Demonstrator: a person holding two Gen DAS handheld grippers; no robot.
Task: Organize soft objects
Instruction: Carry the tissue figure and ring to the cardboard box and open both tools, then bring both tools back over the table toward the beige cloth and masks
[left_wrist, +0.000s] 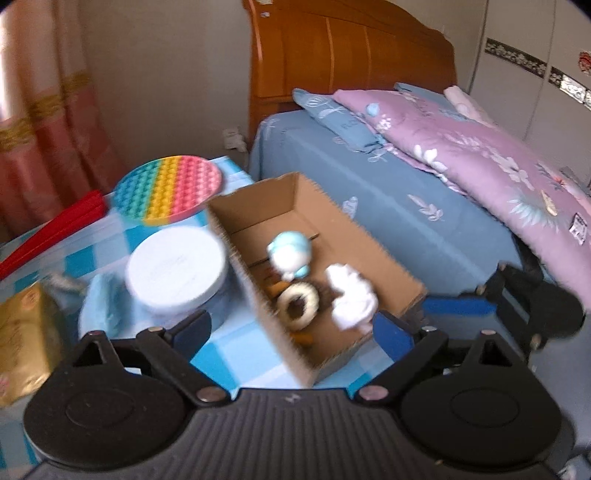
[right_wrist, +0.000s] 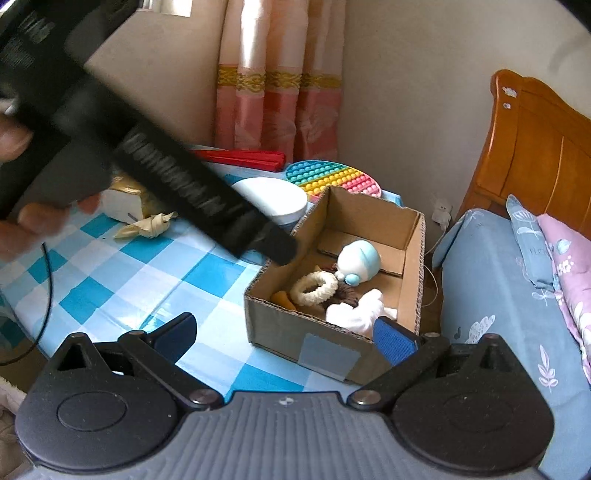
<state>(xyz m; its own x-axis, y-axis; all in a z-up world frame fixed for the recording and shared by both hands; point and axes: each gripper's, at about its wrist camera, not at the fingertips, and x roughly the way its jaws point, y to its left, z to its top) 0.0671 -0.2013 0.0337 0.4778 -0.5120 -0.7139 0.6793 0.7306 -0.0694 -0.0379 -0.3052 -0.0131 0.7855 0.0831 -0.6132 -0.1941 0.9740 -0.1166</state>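
Cardboard box (right_wrist: 334, 332) on checked counter (right_wrist: 147, 280) beside bed (left_wrist: 388, 192), white cloth (left_wrist: 351, 299), ring (left_wrist: 297, 302) and blue toy (left_wrist: 290, 251) inside, left tool (left_wrist: 291, 334) wide open and empty, right tool (right_wrist: 284, 338) open, empty.

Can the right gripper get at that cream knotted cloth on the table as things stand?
Probably yes. The cloth lies alone on bare checked tablecloth, and the right gripper is open and empty. Only the left gripper's black arm hangs close above it.
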